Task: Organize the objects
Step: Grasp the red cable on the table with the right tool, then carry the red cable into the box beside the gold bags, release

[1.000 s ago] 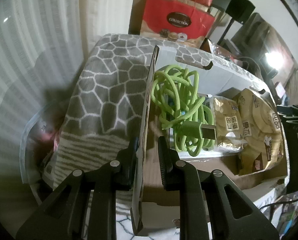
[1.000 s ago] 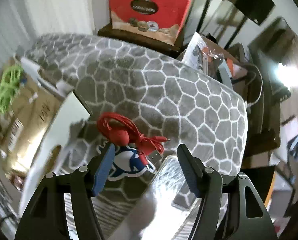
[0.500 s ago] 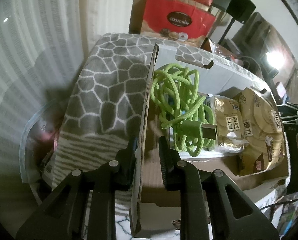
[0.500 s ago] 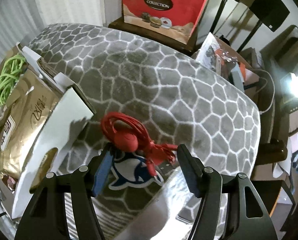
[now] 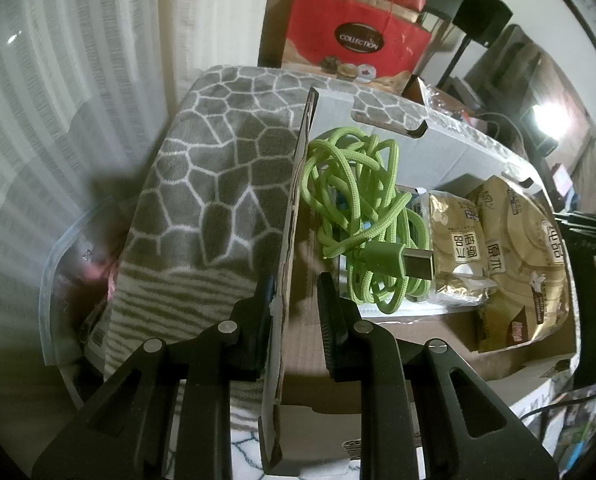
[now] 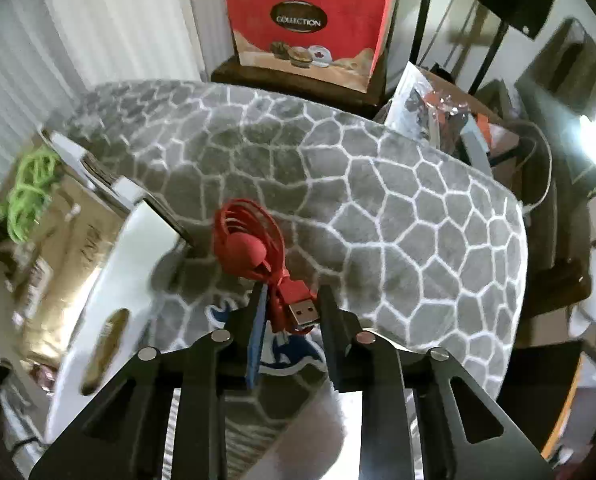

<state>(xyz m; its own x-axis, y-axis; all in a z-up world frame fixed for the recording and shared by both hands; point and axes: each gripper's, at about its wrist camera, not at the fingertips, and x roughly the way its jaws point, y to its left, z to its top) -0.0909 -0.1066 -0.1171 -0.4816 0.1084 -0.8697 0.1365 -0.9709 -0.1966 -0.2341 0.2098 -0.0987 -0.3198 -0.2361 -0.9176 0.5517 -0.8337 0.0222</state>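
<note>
Right wrist view: the right tongs (image 6: 290, 312) are closed around a coiled red cable (image 6: 254, 248), its plug between the fingers, above a grey patterned blanket (image 6: 378, 200).

Left wrist view: the left tongs (image 5: 294, 296) straddle the upright side wall of a cardboard box (image 5: 294, 216); one finger touches it, the other stands apart, so the grip is loose. Inside lie a green cable (image 5: 358, 216) and gold snack bags (image 5: 510, 256).
</note>
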